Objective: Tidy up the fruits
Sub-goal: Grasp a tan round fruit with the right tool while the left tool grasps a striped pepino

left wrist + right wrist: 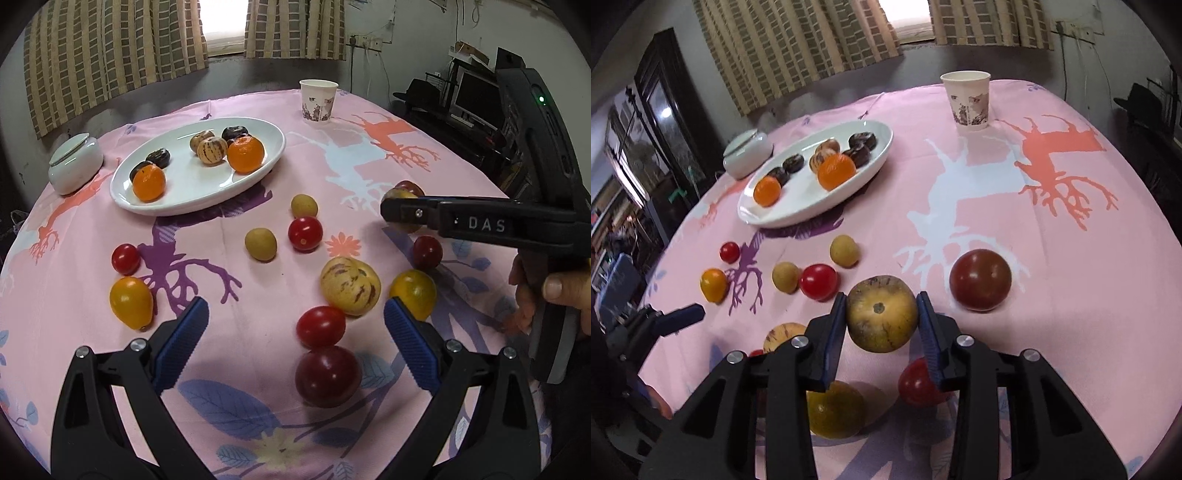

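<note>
Seven fruits fill the white oval plate (258,177), upper left. About a dozen remain on the pink-clothed table (258,288). Right tongs (881,317) pinch a tan speckled round fruit (881,319); left tongs (295,325) spread.

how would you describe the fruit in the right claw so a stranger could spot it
On the pink tablecloth, look near its front edge, well short of the white plate. The yellowish-brown round fruit sits clamped between the right claw pads, duller and bigger than the glossy tomatoes around it.
</note>
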Demonstrator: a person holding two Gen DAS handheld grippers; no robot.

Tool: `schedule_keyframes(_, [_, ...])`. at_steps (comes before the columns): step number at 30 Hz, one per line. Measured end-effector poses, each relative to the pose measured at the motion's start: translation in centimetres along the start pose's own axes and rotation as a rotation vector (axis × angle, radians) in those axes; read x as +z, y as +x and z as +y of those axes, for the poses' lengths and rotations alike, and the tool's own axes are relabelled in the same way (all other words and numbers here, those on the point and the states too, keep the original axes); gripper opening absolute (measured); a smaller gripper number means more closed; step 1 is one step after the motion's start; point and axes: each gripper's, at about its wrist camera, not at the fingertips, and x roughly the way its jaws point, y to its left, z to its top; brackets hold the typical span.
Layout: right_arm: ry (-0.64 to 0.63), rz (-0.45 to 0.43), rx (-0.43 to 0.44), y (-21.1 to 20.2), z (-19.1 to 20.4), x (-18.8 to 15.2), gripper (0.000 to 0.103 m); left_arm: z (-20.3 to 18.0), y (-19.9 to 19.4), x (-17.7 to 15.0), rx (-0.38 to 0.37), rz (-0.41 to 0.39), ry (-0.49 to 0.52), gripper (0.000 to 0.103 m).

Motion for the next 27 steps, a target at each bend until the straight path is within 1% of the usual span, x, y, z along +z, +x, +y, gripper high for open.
schedule_keyframes(3, [0.033, -0.006, -0.009, -0.4, -0.6, 0.2, 0.038, -1.2, 0.8, 0.4, -0.018, 0.007, 0.044, 0.098])
schedule_keyframes(5, [0.044, -0.008, 0.001, -0.6, -0.7, 0.2, 0.038, -2.1, 1.7, 0.4, -0.029, 0.022, 0.078, 0.098])
schedule_keyframes(7, [0.04, -0.01, 0.017, -0.8, -0.5, 0.3, 0.038, -2.4, 2.5, 0.4, -0.054, 0.049, 0.078, 0.098])
schedule_keyframes(8, [0.036, -0.011, 0.023, -0.9, -0.5, 0.2, 0.038, -2.2, 2.6, 0.5, -0.089, 0.047, 0.061, 0.098])
schedule_keyframes(9, [0.035, -0.014, 0.029, -1.0, -0.3, 0.2, 0.038, -2.2, 2.7, 0.5, -0.101, 0.049, 0.053, 0.098])
schedule_keyframes(12, [0.032, -0.013, 0.063, -1.3, 0.1, 0.2, 0.038, -2.2, 2.7, 0.6, -0.087, 0.024, 0.072, 0.097])
schedule_keyframes(15, [0.017, -0.013, 0.063, -1.4, 0.6, 0.1, 0.038, -2.2, 2.6, 0.5, -0.056, 0.001, 0.111, 0.096])
schedule_keyframes(17, [0.014, -0.016, 0.067, -1.5, 0.7, 0.1, 0.038, -1.7, 2.5, 0.3, -0.063, 0.01, 0.103, 0.094])
schedule_keyframes(18, [0.012, -0.017, 0.066, -1.6, 0.7, 0.1, 0.038, -1.4, 2.5, 0.2, -0.068, 0.014, 0.104, 0.091])
schedule_keyframes(20, [0.01, -0.02, 0.064, -1.6, 0.8, 0.1, 0.038, -1.2, 2.6, -0.1, -0.074, 0.028, 0.122, 0.082])
schedule_keyframes(21, [0.011, -0.019, 0.065, -1.6, 0.8, 0.1, 0.038, -1.3, 2.8, -0.3, -0.079, 0.041, 0.134, 0.073])
schedule_keyframes(22, [0.012, -0.017, 0.065, -1.6, 0.8, 0.1, 0.038, -1.3, 3.0, -0.4, -0.09, 0.055, 0.144, 0.068])
schedule_keyframes(24, [0.011, -0.014, 0.065, -1.6, 0.9, 0.1, 0.038, -1.8, 3.6, -0.4, -0.08, 0.075, 0.159, 0.067])
schedule_keyframes(27, [0.008, -0.013, 0.07, -1.7, 1.0, 0.0, 0.038, -2.6, 4.1, -0.1, -0.081, 0.074, 0.185, 0.065])
